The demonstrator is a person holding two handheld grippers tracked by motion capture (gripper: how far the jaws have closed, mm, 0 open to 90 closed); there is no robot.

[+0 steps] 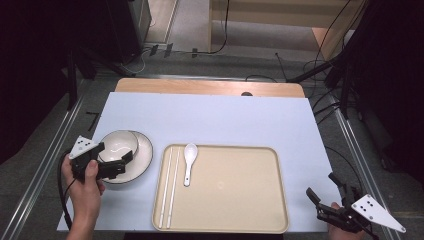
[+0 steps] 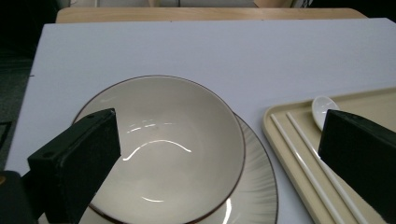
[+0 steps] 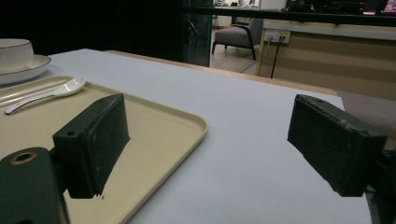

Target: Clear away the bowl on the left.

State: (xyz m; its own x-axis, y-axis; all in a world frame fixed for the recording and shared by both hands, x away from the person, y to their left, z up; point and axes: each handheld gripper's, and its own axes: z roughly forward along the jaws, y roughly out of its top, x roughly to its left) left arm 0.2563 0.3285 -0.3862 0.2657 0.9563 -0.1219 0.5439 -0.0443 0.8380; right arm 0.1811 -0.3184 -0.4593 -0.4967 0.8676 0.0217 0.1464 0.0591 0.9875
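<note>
A grey armchair (image 3: 237, 33) is standing by a wooden counter (image 3: 327, 56), cables (image 1: 220, 47) are trailing across the grey floor (image 1: 200, 25)

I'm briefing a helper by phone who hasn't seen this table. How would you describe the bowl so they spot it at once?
Start at the big beige tray on the white table top; just left of it lies a cream plate. The bowl stands on that plate, under the open left gripper. It is the only deep dish, cream with a thin dark rim, unlike the flat plate beneath.
</note>
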